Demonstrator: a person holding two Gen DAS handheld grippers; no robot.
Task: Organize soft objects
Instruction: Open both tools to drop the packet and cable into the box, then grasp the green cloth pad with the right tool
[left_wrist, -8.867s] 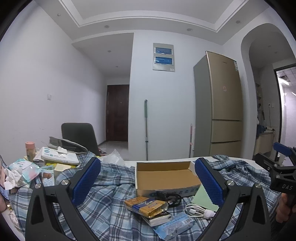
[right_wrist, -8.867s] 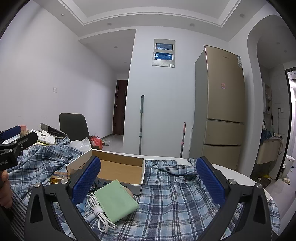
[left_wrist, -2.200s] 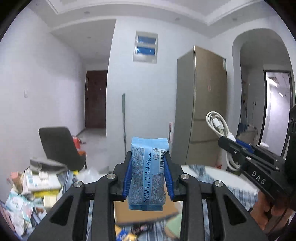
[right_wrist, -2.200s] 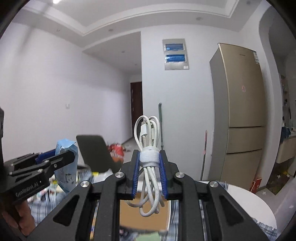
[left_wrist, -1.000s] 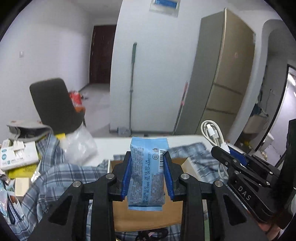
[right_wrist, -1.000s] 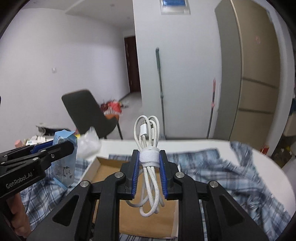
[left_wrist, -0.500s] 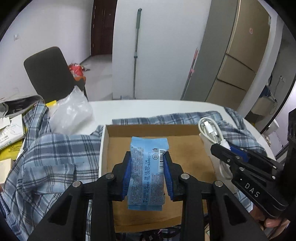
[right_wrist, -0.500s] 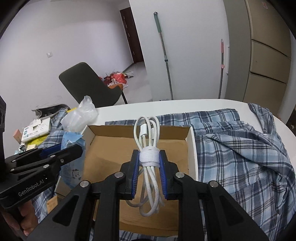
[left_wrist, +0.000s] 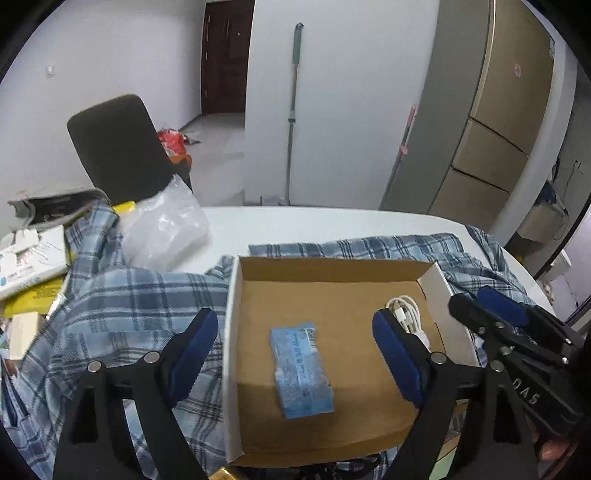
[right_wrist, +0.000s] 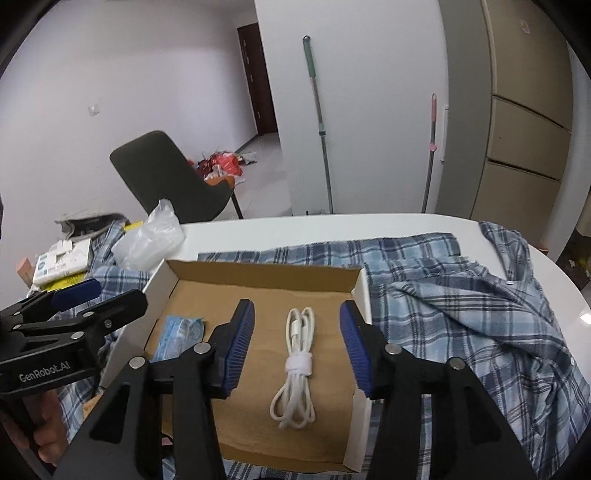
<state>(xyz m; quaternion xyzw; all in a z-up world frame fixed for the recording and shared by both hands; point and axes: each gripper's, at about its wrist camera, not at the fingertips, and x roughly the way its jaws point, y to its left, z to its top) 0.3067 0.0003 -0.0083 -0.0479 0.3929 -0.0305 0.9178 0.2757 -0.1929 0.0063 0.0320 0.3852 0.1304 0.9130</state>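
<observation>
**Both items released into the cardboard box**

The blue packet (left_wrist: 301, 369) lies flat on the floor of the cardboard box (left_wrist: 231, 350), below and between the jaws of the left gripper (left_wrist: 295, 354) and touching neither pad. Half a second earlier it stood clamped upright between those pads; the jaws have just been opening and now stand wide, with nothing held. In the right wrist view the packet shows just outside the left-hand jaw, partly hidden by it.

The white cable bundle (right_wrist: 297, 365), tied at its middle by a white strap, lies lengthwise on the box floor between the jaws of the right gripper (right_wrist: 297, 347), with a clear gap to each pad. It too was pinched between the pads half a second earlier; these jaws have likewise just been opening and now grip nothing, though they stand less far apart than the left pair.

The box rests on a blue plaid shirt (right_wrist: 461, 314) spread over the white worktop (left_wrist: 295, 221), beyond the jaw tips. A clear plastic bag (left_wrist: 162, 229) and assorted packaging lie further off, to the left.

Interpretation: the placing step for these two items appears complete. Both grippers are free; whatever soft items remain outside the box would be the next to collect.
</observation>
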